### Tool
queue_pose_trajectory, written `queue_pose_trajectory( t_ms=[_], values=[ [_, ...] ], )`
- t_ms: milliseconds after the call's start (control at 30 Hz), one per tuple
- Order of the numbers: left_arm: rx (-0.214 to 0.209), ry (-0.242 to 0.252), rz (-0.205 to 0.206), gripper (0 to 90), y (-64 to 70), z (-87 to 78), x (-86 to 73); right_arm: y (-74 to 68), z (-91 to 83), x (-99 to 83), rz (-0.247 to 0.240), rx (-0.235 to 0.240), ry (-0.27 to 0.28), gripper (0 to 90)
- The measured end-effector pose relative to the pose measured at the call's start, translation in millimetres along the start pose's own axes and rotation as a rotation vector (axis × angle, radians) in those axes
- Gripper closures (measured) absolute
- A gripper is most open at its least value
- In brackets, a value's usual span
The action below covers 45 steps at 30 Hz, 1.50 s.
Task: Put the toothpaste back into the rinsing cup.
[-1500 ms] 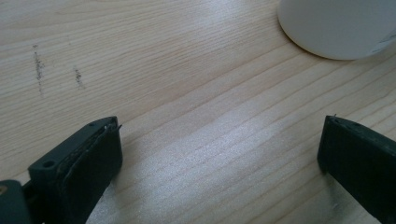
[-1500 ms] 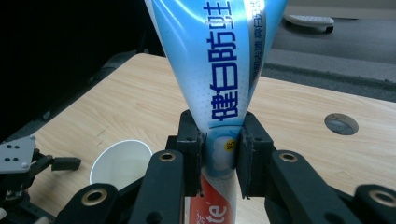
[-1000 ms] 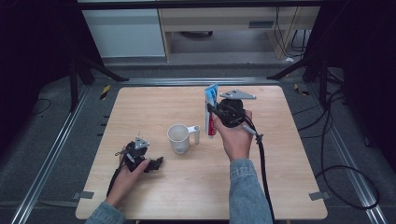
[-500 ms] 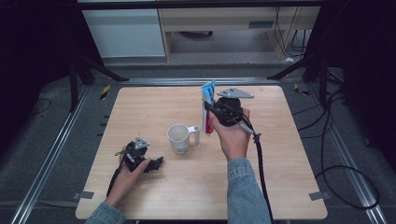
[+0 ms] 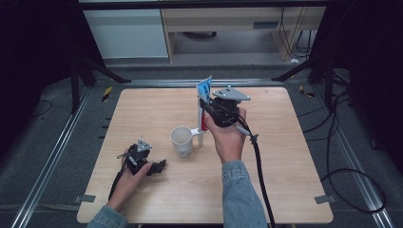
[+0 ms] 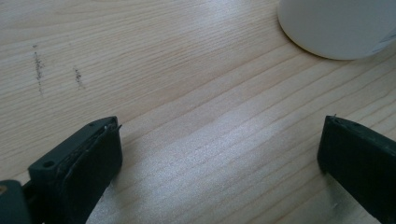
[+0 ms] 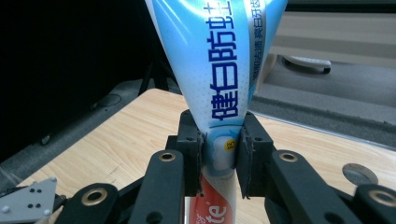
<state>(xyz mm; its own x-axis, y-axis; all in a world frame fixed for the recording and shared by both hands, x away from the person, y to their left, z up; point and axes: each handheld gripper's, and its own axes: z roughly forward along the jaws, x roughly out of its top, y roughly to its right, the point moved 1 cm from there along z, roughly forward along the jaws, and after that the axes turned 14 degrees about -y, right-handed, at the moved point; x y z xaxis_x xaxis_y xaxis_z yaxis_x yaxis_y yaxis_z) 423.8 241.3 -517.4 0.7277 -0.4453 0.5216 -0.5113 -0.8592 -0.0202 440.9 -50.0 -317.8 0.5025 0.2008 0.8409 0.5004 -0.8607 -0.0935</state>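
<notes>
toothpaste tube pinched upright beside the mug

right gripper clamps the toothpaste tube at frame centre, just right of the white mug; left gripper, jaws spread wide, rests on the worktop lower left.

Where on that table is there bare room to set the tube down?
Bare wood lies along the table's right side, beyond the right claw holding the toothpaste tube, and across the far left corner, behind the left claw. The near edge between the two forearms is free too. It is crowded in the middle, around the white mug.
</notes>
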Motion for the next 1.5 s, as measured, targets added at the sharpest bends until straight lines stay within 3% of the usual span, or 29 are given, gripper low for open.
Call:
queue_pose_trajectory(
  t_ms=[700,1500],
  values=[
    [-0.001,0.001,-0.001,0.0,0.0,0.0,0.0,-22.3,8.8,-0.7,0.004,-0.038,0.088,73.7],
    [0.0,-0.001,0.0,0.0,0.0,-0.1,0.0,-35.1,6.6,0.3,0.0,-0.069,0.132,73.6]
  ],
)
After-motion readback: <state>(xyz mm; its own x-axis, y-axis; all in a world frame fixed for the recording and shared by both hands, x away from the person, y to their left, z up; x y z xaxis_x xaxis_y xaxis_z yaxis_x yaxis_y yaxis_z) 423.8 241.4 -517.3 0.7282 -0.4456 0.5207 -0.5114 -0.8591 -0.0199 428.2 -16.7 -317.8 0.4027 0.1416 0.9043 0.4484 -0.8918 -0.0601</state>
